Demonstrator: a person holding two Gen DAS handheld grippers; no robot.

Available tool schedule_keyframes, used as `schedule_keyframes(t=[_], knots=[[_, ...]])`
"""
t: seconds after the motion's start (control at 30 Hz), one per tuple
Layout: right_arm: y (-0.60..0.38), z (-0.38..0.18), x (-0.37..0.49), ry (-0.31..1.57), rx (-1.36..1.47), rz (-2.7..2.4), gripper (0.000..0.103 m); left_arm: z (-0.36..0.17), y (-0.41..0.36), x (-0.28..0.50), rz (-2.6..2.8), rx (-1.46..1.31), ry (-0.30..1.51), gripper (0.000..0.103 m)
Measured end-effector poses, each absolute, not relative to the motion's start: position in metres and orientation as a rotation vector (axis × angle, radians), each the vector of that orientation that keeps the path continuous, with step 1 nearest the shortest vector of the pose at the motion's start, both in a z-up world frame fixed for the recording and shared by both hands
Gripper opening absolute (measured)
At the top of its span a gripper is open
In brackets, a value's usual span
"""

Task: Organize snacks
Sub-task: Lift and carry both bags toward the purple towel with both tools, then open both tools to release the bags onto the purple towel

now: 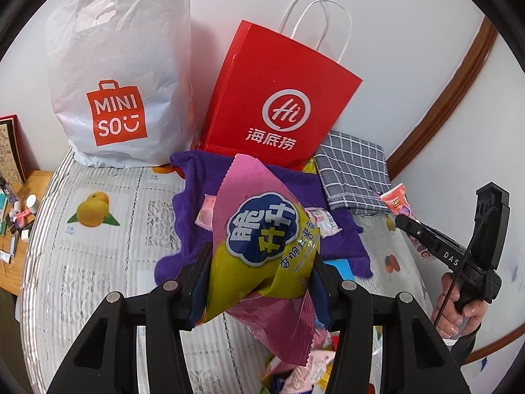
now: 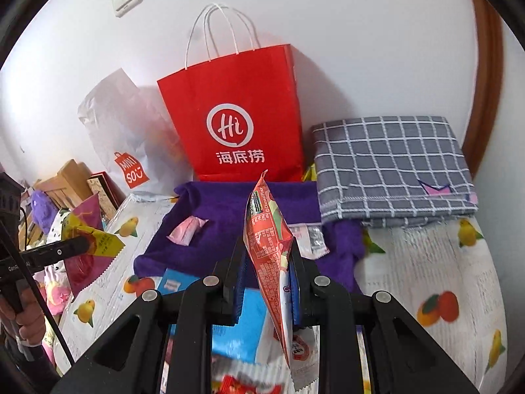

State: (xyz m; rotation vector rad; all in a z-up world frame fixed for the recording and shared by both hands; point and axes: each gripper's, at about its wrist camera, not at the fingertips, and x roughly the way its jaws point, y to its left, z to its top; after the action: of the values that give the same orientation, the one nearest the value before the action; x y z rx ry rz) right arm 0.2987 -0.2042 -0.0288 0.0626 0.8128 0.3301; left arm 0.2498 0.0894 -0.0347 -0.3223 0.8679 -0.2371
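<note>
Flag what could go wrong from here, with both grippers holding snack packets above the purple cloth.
1. The left gripper pinches the pink and yellow-green sweet potato chip bag across its puffed middle; it could crush the chips or slip out.
2. The right gripper holds the red Toy Story snack packet edge-on, so it may twist loose.
3. The red paper Haidilao bag seems to lean on the wall; a bump might topple it.

The left gripper has its fingers clamped on a pink and yellow snack bag, held above the purple cloth. Beyond the fingertips stands the red paper bag; off to their right, the right gripper pinches a small red candy packet.
</note>
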Motion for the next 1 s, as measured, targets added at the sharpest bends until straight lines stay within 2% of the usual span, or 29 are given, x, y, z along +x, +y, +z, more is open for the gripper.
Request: schedule_keyframes(t=[0.4, 0.7, 1.0], knots=[[-0.177, -0.057, 0.363, 0.895, 0.033, 0.401, 0.022, -0.047, 0.091, 0.306, -0.21, -0.319, 0.887, 0.05], [-0.158, -0.116, 0.398, 1.079, -0.031, 0.47, 0.022, -0.074, 0.089, 0.345, -0.216, -0.33, 0.939, 0.05], [-0.148, -0.154, 0.405, 1.172, -0.083, 0.485, 0.023, -0.097, 0.081, 0.374, -0.217, -0.331, 0.981, 0.05]])
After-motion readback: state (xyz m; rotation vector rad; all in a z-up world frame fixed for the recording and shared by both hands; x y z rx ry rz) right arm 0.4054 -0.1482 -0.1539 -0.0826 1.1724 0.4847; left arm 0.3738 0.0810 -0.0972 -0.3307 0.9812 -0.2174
